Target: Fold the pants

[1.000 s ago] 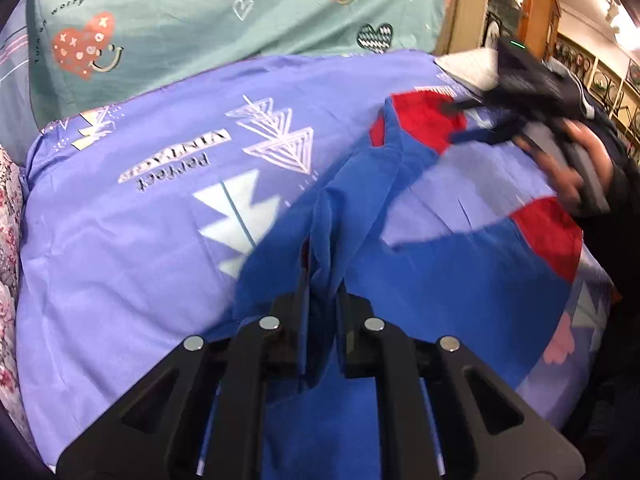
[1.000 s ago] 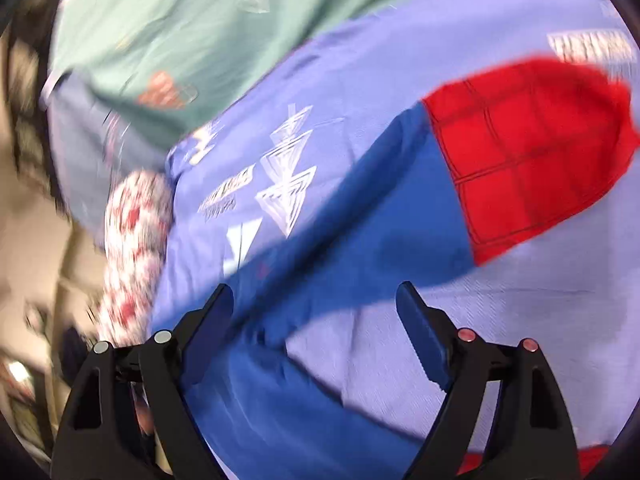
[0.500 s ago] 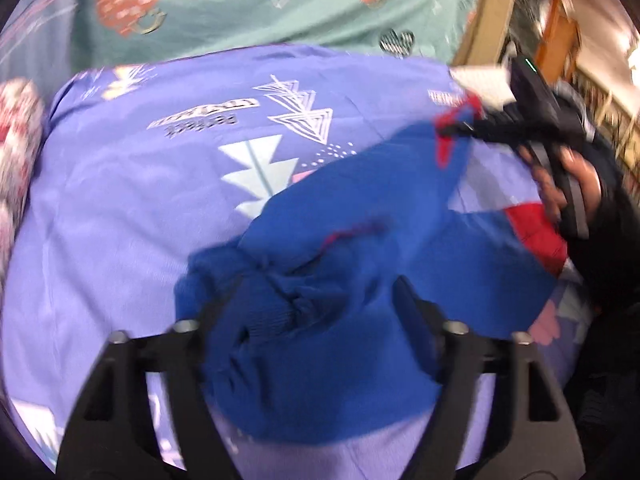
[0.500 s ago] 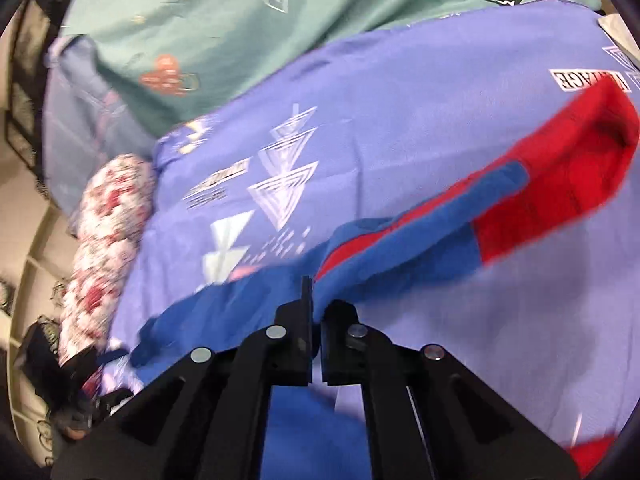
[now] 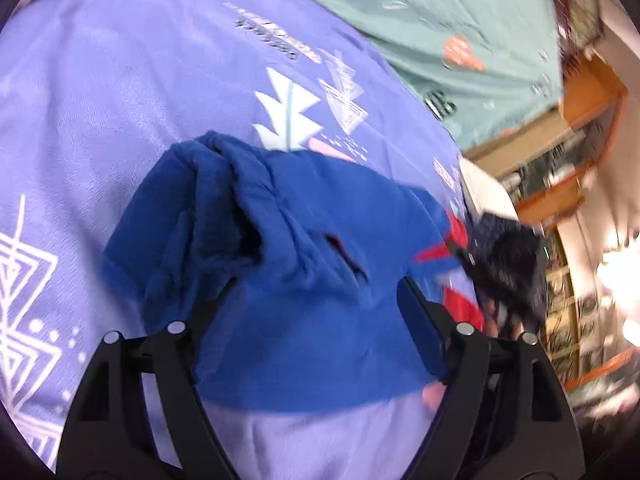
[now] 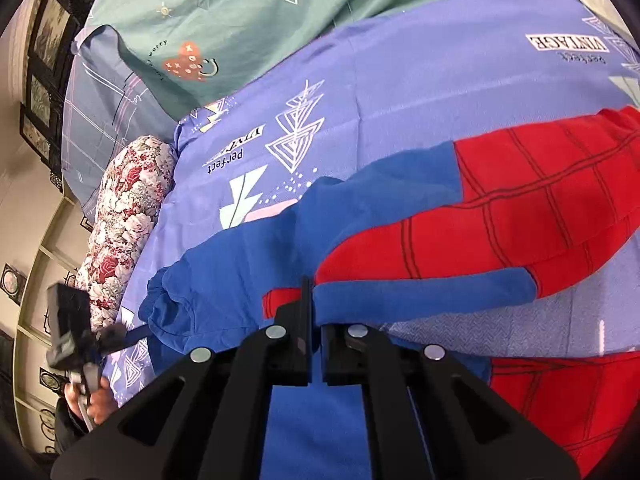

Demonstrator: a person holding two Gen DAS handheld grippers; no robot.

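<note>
Released by the left tongs (now wide open), pants stay pinched in right tongs.

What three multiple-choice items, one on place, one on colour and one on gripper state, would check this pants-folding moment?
1. Where does the floral bolster lie?
A. On top of the pants
B. At the edge of the purple bedspread, apart from the pants
C. Between the right gripper's fingers

2. What colours are the pants?
A. Blue and red
B. Green and white
C. All black

3. How do the grippers stand?
A. Both open
B. Left gripper open, right gripper shut on the pants
C. Left shut on the pants, right open

Answers:
1 B: the right wrist view shows the bolster along the spread's edge, with bare purple cloth between it and the pants.
2 A: blue cloth with red panels lined in black.
3 B: the left fingers stand wide apart over the blue cloth; the right fingers are pinched together on a blue fold.
</note>
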